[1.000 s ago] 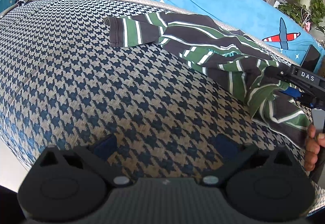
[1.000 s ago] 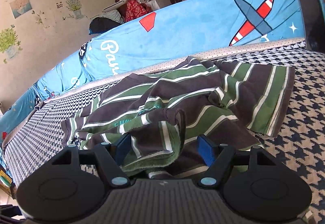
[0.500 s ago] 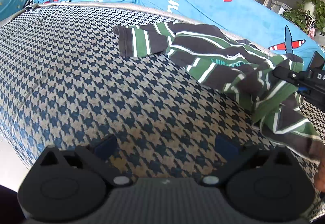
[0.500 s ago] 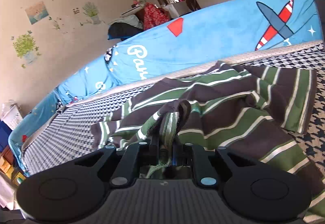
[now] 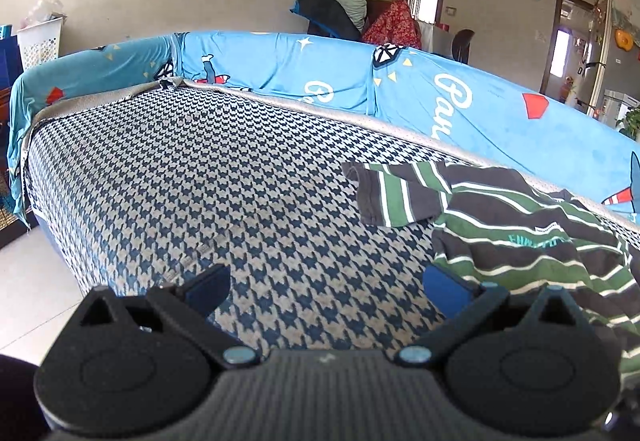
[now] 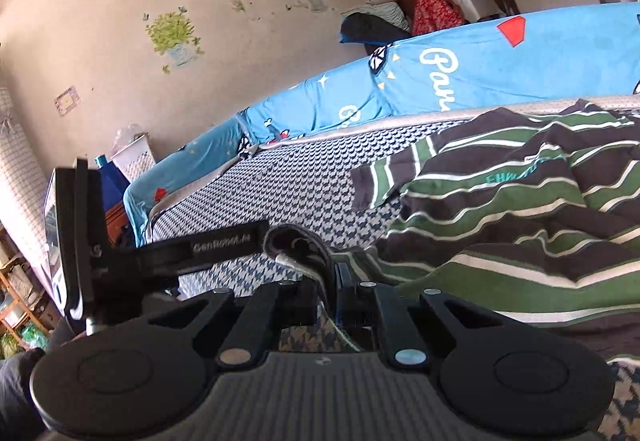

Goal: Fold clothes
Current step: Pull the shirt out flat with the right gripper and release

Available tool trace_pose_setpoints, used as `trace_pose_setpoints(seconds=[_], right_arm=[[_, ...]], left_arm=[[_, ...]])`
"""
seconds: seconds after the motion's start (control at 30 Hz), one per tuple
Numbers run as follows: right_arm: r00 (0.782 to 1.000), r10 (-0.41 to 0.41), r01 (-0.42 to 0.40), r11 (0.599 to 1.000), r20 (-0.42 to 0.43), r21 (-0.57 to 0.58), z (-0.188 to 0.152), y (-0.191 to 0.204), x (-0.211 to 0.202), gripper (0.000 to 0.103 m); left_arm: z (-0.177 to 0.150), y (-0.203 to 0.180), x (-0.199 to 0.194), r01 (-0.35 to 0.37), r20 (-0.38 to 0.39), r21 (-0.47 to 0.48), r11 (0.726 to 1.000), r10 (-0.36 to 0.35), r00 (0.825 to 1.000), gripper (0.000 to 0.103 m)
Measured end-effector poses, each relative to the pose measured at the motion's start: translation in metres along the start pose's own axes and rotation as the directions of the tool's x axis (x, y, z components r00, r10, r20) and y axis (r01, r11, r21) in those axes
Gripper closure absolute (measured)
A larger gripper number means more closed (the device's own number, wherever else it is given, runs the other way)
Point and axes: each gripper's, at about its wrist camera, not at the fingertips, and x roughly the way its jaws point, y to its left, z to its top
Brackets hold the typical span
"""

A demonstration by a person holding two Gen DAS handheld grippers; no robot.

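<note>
A dark shirt with green and white stripes (image 5: 520, 229) lies rumpled on the houndstooth sofa seat (image 5: 200, 193), one sleeve spread out to the left. In the left wrist view my left gripper (image 5: 326, 287) hangs open above the seat, its right blue pad (image 5: 444, 287) close to the shirt's near edge, nothing between the fingers. In the right wrist view my right gripper (image 6: 330, 283) is shut on a bunched fold of the shirt (image 6: 520, 217), which rises between the pads. The left gripper's body (image 6: 168, 253) shows at the left of that view.
A blue printed cover (image 5: 400, 97) drapes the sofa back and armrest. White tiled floor (image 5: 36, 281) lies off the seat's left edge. A white basket (image 5: 38, 41) stands by the wall, and a pile of clothes (image 5: 360, 17) sits behind the sofa.
My right gripper closed on a fold of the striped shirt and carried it left. The left gripper swung up and left, so the shirt now sits at the right of its view.
</note>
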Motion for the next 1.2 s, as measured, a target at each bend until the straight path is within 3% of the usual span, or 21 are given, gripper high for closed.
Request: trace_pose_setpoints(seconds=[0.23,0.37,0.4,0.47,0.5,0.63,0.8,0.97,1.1,1.2], right_arm=[[0.984,0.100,-0.114,0.989,-0.147,-0.093,-0.038,0.035,0.026,0.093],[0.976,0.117,-0.141,0.982,-0.184,-0.124,-0.047,0.041,0.028,0.089],[0.973,0.129,-0.152,0.982,-0.191,-0.112,-0.048,0.040,0.028,0.086],[0.972,0.124,-0.146,0.984,-0.198,-0.102,-0.050,0.039,0.026,0.065],[0.974,0.115,-0.136,0.986,-0.198,-0.100,-0.051,0.038,0.024,0.063],[0.979,0.058,-0.076,0.994,-0.195,-0.083,-0.053,0.031,0.016,0.061],[0.989,-0.046,0.041,0.998,-0.141,-0.038,-0.054,0.016,0.000,0.047],[0.982,-0.178,0.179,0.984,-0.065,0.014,-0.050,-0.003,-0.016,0.042],[0.955,-0.295,0.296,0.955,-0.034,0.033,-0.047,-0.015,-0.029,0.037],[0.907,-0.420,0.419,0.907,0.007,0.050,-0.046,-0.025,-0.045,0.037]], left_arm=[[0.001,0.016,-0.008,-0.022,0.016,-0.027,0.999,0.022,1.000,0.000],[-0.001,0.018,-0.008,-0.018,0.002,-0.030,0.999,0.018,1.000,0.000],[-0.001,0.016,-0.007,-0.011,-0.003,-0.023,1.000,0.011,1.000,0.000],[-0.003,0.013,-0.006,0.006,-0.019,-0.011,1.000,-0.007,1.000,0.000],[-0.004,0.011,-0.005,0.019,-0.030,-0.006,1.000,-0.019,0.999,0.000],[-0.011,0.000,0.000,0.080,-0.086,0.023,0.997,-0.077,0.993,0.000],[-0.025,-0.019,0.006,0.147,-0.158,0.085,0.986,-0.132,0.979,0.000],[-0.036,-0.035,0.008,0.193,-0.203,0.122,0.973,-0.166,0.965,0.000],[-0.041,-0.045,0.007,0.212,-0.216,0.142,0.967,-0.179,0.960,0.000],[-0.043,-0.051,0.006,0.224,-0.224,0.148,0.963,-0.188,0.956,0.000]])
